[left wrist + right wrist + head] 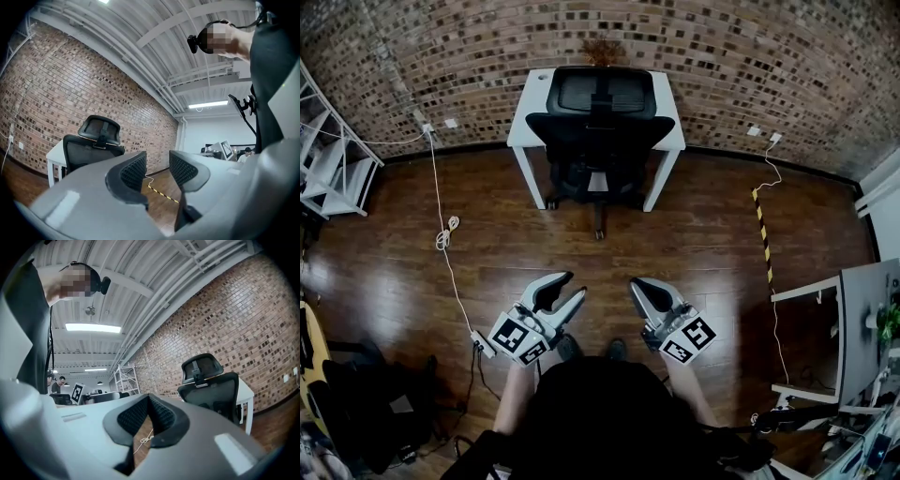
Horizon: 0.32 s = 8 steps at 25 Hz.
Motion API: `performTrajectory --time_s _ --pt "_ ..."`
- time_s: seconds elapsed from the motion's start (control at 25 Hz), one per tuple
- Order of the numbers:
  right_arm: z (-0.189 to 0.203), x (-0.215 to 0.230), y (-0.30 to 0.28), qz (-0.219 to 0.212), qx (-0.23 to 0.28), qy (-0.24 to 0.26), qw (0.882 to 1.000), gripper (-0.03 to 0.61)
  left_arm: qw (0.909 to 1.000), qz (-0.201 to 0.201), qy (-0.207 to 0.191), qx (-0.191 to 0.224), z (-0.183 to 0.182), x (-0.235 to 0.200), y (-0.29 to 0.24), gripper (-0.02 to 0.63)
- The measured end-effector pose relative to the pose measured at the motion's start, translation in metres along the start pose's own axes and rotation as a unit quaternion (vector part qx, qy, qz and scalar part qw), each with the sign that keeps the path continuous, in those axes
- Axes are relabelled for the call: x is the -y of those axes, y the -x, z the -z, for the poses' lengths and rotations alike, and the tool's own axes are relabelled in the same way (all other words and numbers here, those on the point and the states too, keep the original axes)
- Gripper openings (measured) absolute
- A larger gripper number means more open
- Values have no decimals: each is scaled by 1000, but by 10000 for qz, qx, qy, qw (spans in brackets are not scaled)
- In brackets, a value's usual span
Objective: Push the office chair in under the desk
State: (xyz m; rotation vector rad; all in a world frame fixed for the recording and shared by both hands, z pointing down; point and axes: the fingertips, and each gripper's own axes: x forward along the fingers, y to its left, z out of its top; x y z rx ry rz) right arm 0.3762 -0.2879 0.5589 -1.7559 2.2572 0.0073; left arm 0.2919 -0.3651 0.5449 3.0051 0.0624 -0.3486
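Note:
The black mesh office chair point(600, 122) stands at the far wall, its seat tucked between the legs of the white desk point(534, 103). Both grippers are held low over the wood floor, well short of the chair and pointing toward it. My left gripper point(575, 286) has its jaws a little apart with nothing between them. The right gripper point(636, 284) is shut and empty. In the left gripper view the chair point(91, 145) is at the left beyond the parted jaws of my left gripper point(158, 164). The right gripper view shows the chair point(211, 385) to the right of my shut right gripper point(149, 399).
White shelving point(328, 159) stands at the left wall. A white cable point(445, 234) runs across the floor to a power strip near my left gripper. A yellow-black striped strip point(762, 225) lies on the floor at the right. Another desk point(862, 328) is at the right; dark bags point(366, 403) lie at the lower left.

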Motion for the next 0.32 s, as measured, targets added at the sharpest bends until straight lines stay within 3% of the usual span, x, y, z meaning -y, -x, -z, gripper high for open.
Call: performTrajectory --time_s 0.32 --pt "8 -2 -2 25 -49 -7 10000 3 10000 13 49 -1 6 -3 5 240"
